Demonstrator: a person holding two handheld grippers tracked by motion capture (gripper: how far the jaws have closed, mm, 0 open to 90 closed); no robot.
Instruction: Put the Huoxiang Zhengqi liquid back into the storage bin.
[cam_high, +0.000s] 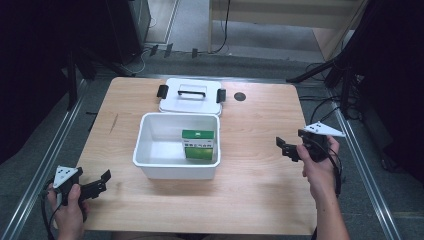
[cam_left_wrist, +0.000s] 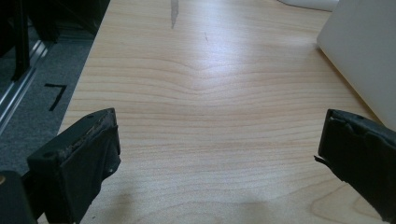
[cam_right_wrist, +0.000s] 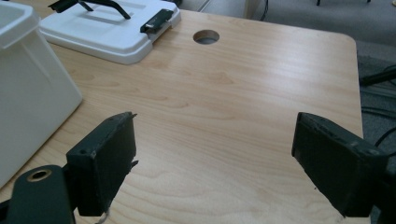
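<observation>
1. Green-and-white carton (cam_high: 199, 144) stands upright inside the white bin (cam_high: 150, 162), against its right wall. The bin sits mid-desk.
2. Bin lid (cam_high: 190, 102), with black handle and clips, lies flat just behind the bin, toward the desk's far edge.
3. My left gripper (cam_high: 98, 183) hovers at the near-left corner, jaws spread wide, nothing between them; the bin wall (cam_left_wrist: 369, 51) is off to its right.
4. My right gripper (cam_high: 285, 148) sits near the right edge, jaws likewise apart and empty.
5. Judgement: carton is loaded and both tools are idle, so closing the bin looks like the step in hand. Next move calls for reaching to the far edge for the lid.
</observation>
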